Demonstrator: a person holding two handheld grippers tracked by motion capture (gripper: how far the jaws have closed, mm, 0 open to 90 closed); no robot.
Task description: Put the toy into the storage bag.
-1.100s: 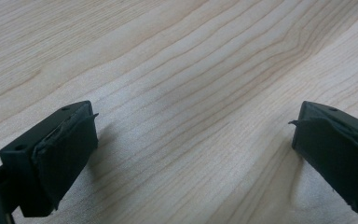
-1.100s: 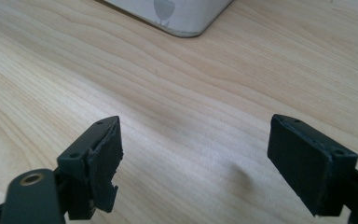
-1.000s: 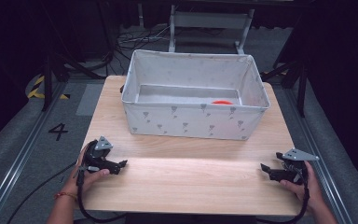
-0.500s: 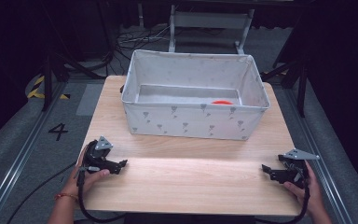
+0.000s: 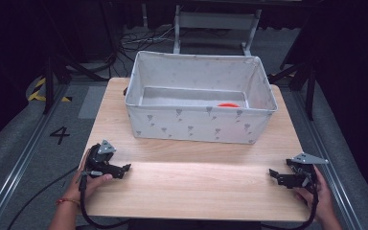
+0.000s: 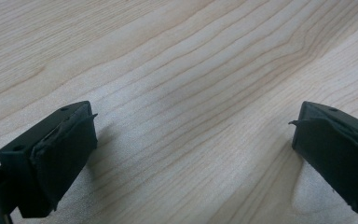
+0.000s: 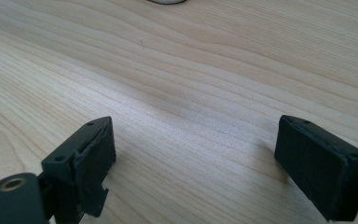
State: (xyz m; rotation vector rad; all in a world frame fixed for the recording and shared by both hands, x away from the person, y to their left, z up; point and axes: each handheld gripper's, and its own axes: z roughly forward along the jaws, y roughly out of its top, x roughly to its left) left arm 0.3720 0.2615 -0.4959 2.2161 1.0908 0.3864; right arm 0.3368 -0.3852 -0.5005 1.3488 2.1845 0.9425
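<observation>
Right tongs (image 5: 274, 175) had just spread wider, gripping nothing; left tongs (image 5: 126, 168) stayed open, empty.
Woodgrain desk (image 5: 196, 191); soft grey fabric bin (image 5: 196, 125) half hid something red (image 5: 228, 104).

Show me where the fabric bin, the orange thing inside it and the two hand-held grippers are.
Fabric bin (image 5: 196, 125): high view, front wall.
Orange thing (image 5: 228, 104): high view, visible top edge.
Left gripper (image 5: 126, 168): high view, jaw tips.
Right gripper (image 5: 273, 175): high view, jaw tips.

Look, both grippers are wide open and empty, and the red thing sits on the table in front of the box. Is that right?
Not quite. The red thing lies inside the fabric box, near its right end, as the high view shows. The left gripper and right gripper are indeed open and empty.
</observation>
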